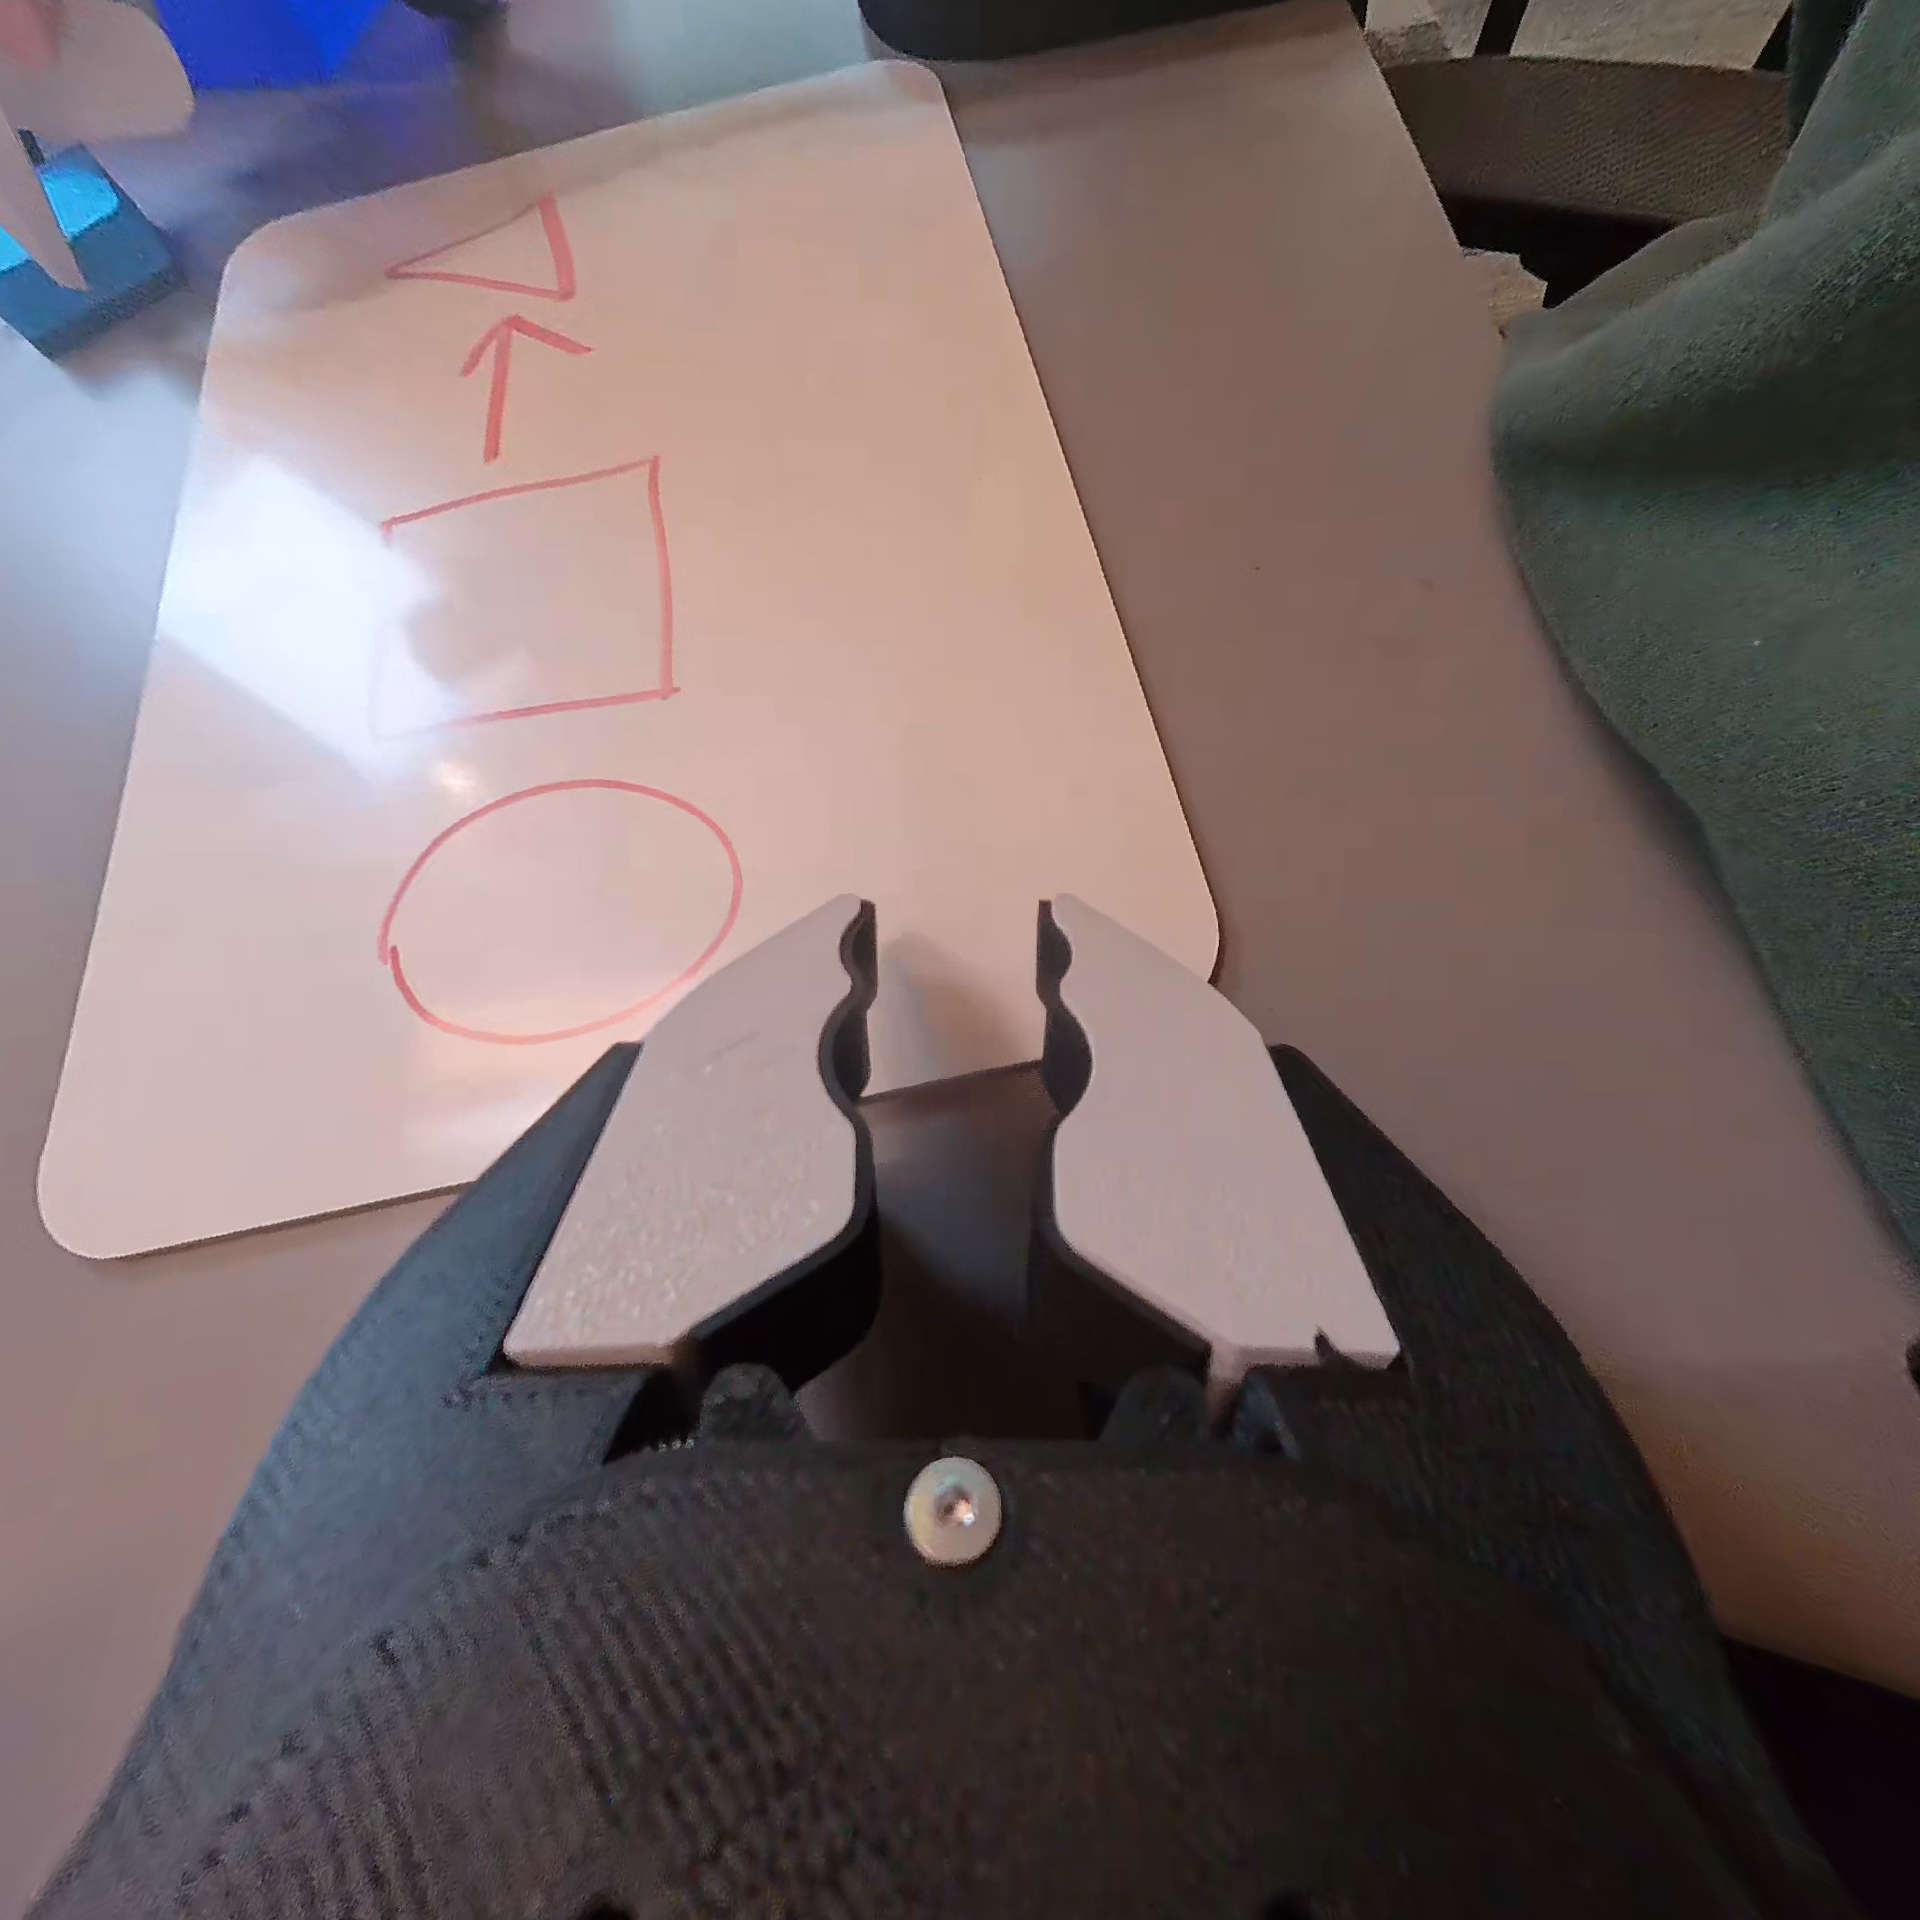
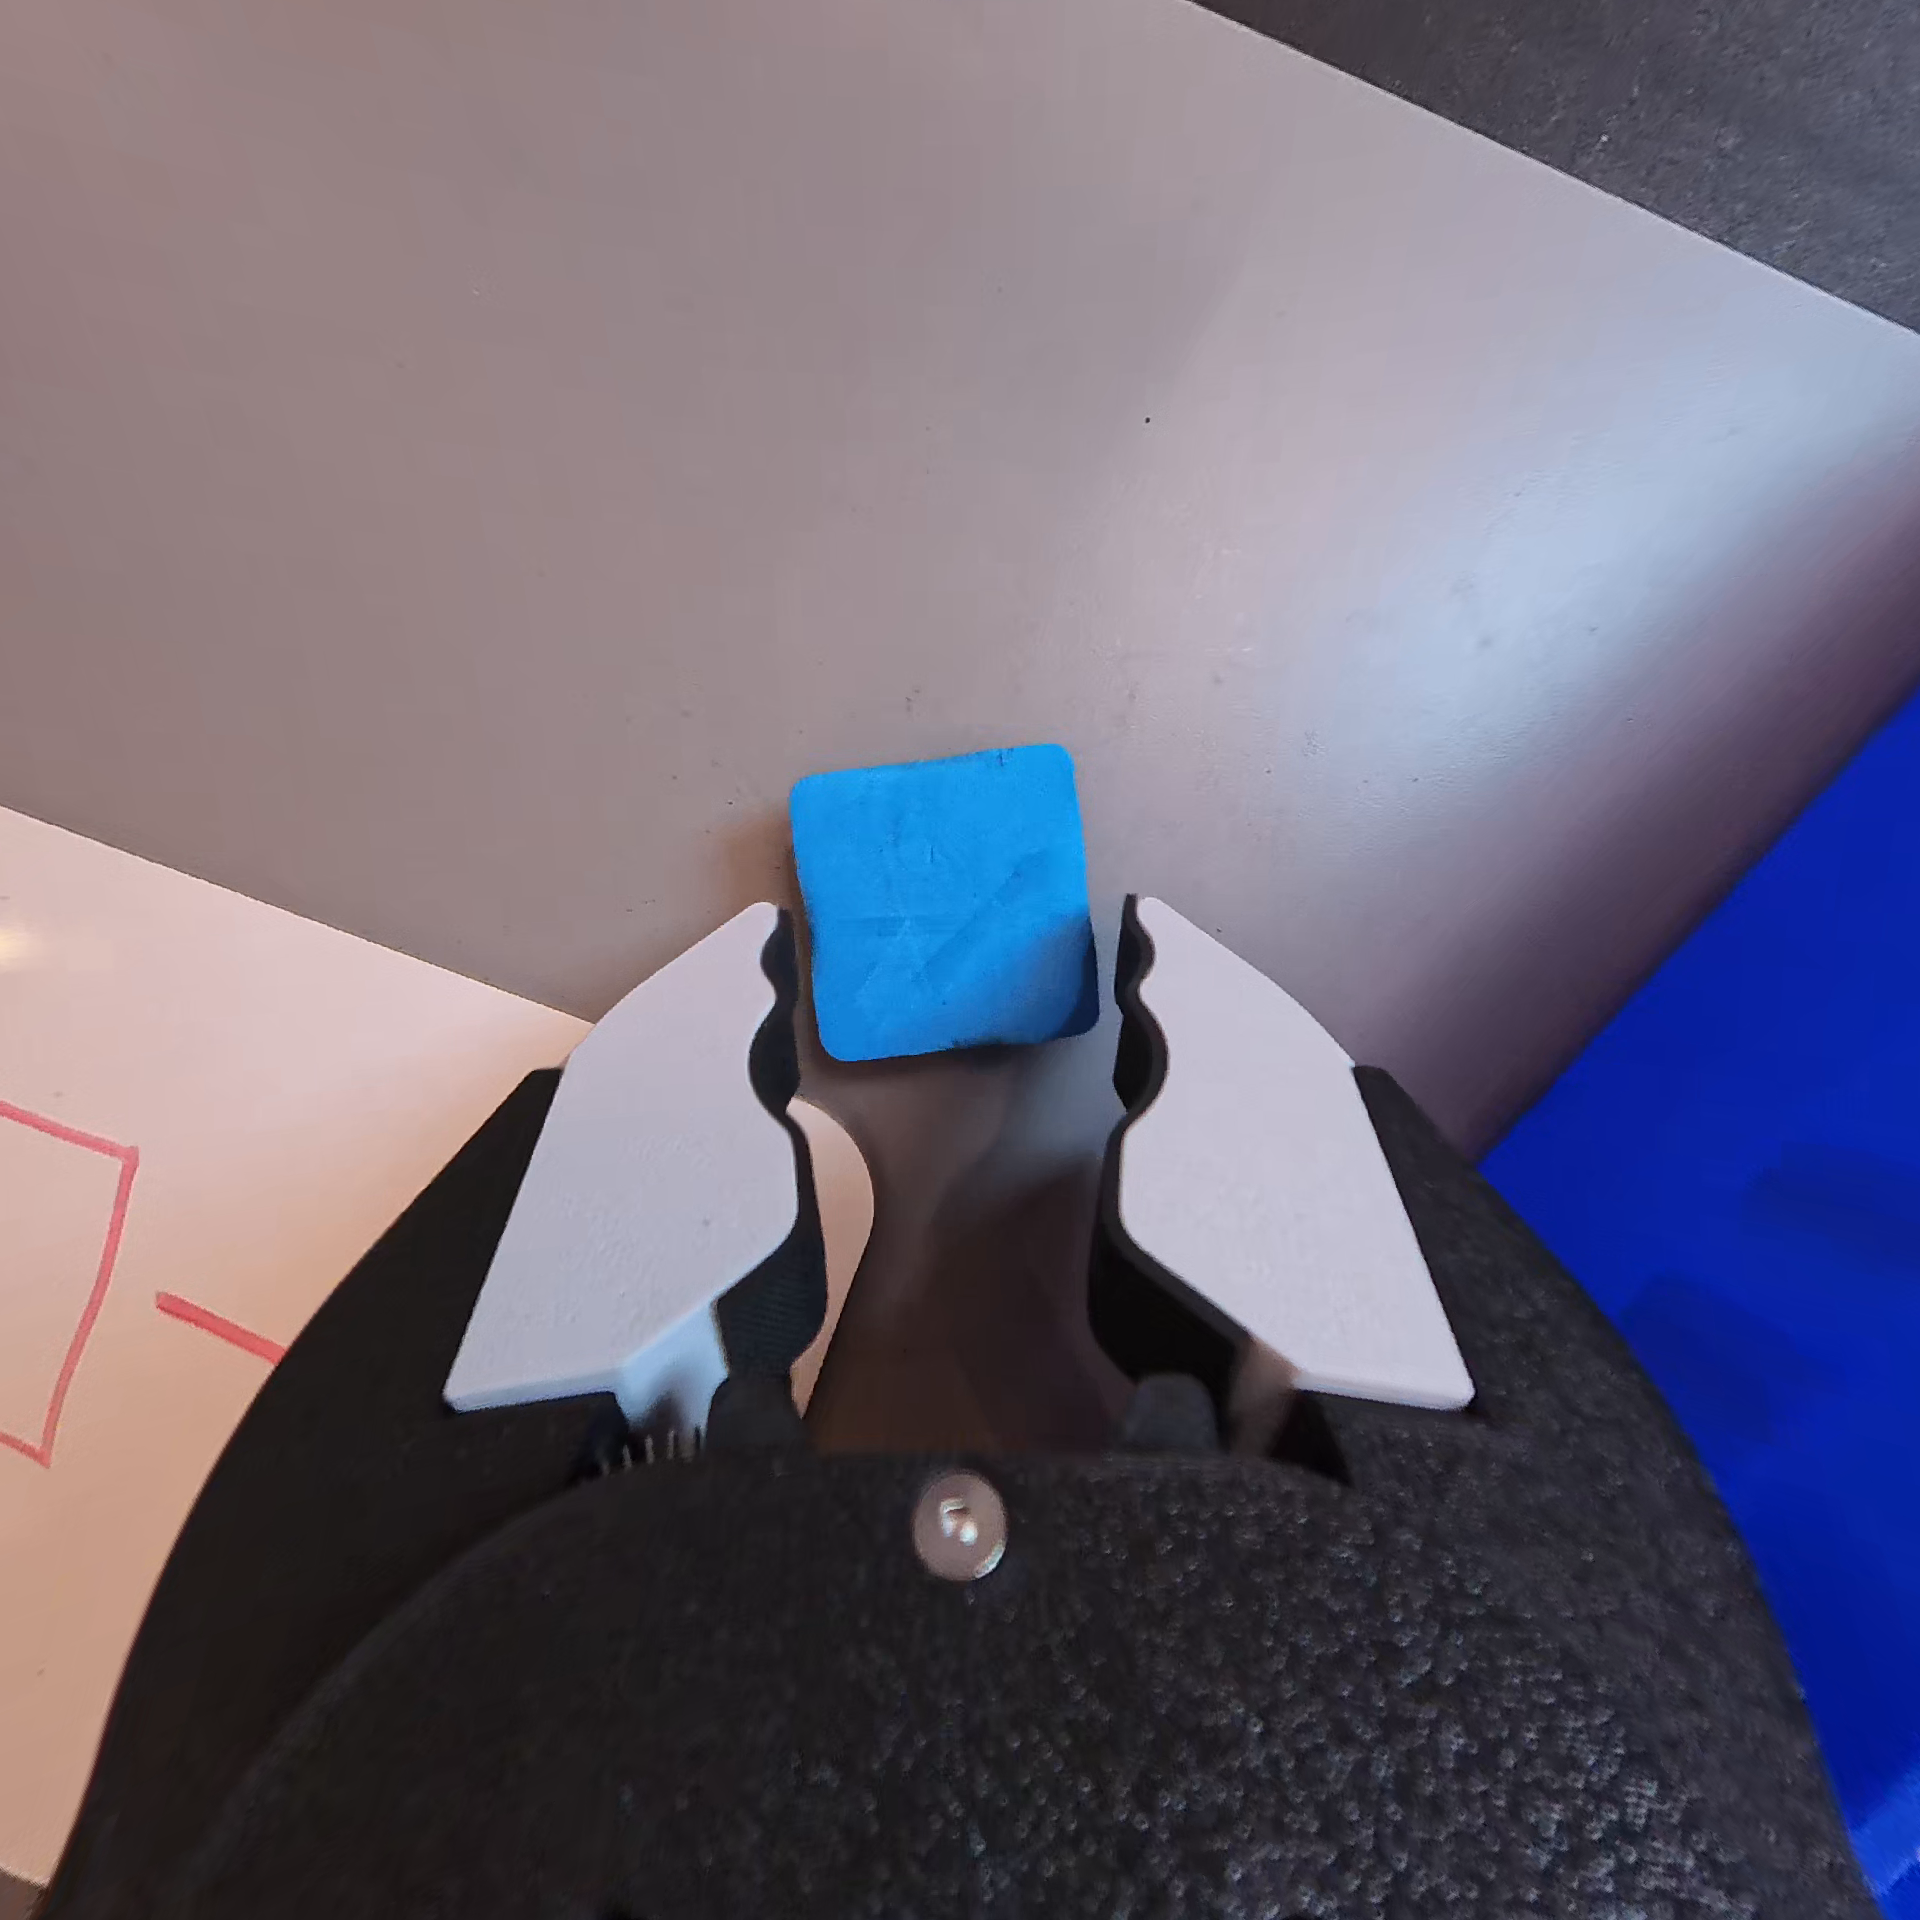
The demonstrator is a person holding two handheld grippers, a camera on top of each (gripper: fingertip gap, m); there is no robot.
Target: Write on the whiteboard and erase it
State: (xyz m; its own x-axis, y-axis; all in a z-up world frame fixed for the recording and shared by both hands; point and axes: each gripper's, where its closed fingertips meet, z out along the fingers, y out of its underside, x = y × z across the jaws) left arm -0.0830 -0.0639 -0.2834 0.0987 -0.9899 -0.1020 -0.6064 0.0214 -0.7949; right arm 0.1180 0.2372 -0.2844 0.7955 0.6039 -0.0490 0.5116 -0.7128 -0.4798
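Red marker lines cover the left half of the board (image 1: 831,520): a triangle (image 1: 499,255) at the far end, an arrow (image 1: 509,384) under it, then a square (image 1: 530,592), then a circle (image 1: 561,909) nearest the left gripper (image 1: 956,914). That gripper hangs over the board's near right corner with its fingers spread and nothing between them; whether it touches the board I cannot tell.

The writing looks finished, so the step in hand seems to be fetching the eraser (image 2: 940,904). It is a blue block with a dark base, lying on the grey table (image 2: 727,468) just off the board's far corner. The right gripper (image 2: 951,914) stands around it, spread, one finger on each side, with a sliver of gap left on both; it is not yet pinched.

To do this well, I'd bring the fingers a little lower and farther forward, so the pads meet the block's flat sides near the middle rather than the near corners. It sits slightly skewed to the fingers, so a small twist first would stop it swivelling on closing. Close firmly, since foam gives. Meanwhile the left gripper could press the corner down, as a thin board will likely slide under wiping.

At the far right lies something deep blue (image 2: 1766,1143).
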